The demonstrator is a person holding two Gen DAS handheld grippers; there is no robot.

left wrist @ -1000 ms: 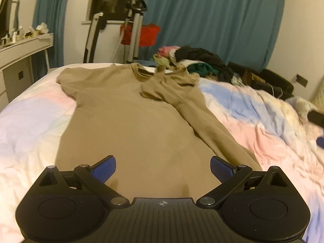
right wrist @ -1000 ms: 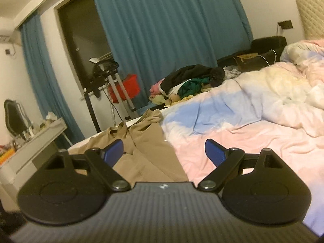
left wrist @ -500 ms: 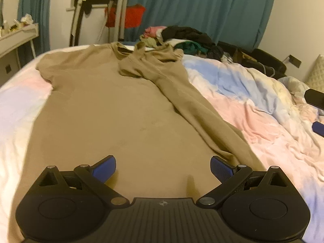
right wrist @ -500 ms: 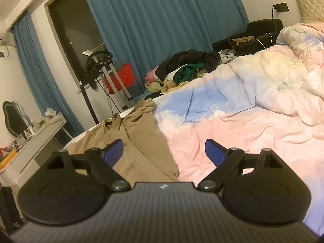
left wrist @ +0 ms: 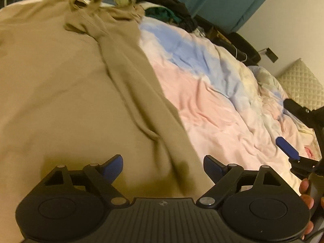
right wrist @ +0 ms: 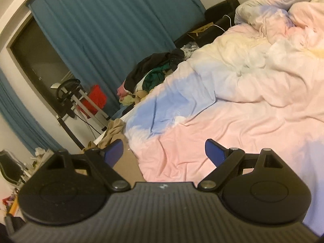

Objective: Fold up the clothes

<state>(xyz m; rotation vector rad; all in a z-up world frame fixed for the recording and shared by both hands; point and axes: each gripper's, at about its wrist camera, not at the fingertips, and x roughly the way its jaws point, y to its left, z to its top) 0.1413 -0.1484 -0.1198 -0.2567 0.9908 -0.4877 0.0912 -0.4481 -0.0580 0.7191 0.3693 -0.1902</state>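
Above the tan shirt point(left wrist: 60, 93), left gripper point(left wrist: 163, 165) closing, empty.

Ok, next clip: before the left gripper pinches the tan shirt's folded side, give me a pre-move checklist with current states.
1. tan shirt spread flat on the bed: ok.
2. One side already folded in, lying as a long folded strip: ok.
3. left gripper over the shirt's near end, jaws closing, pads not yet pressing cloth: ok.
4. right gripper open and empty, over the duvet by the shirt's edge: ok.
5. Near hem lined up square: cannot tell, the gripper body hides it.
6. clothes pile clear of the shirt: ok.
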